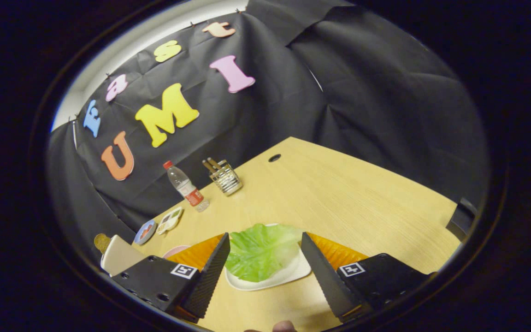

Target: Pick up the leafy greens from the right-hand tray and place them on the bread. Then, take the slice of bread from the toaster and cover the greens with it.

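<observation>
A green lettuce leaf [261,251] lies on a white tray [288,275] on the wooden table, right between my two fingers and a little below them. My gripper [265,251] is open, with one finger on each side of the leaf and a wide gap between them; neither finger touches it. A white toaster [119,255] stands to the left of the left finger, a slice of bread [101,241] sticking out of its top. A pink plate edge [174,251] peeks out behind the left finger.
Farther back on the table stand a water bottle [187,188] with a red cap and a wire holder [224,177] with utensils. Two small printed cards [159,225] lie near the toaster. The table [348,193] has a cable hole [274,157] near its far edge.
</observation>
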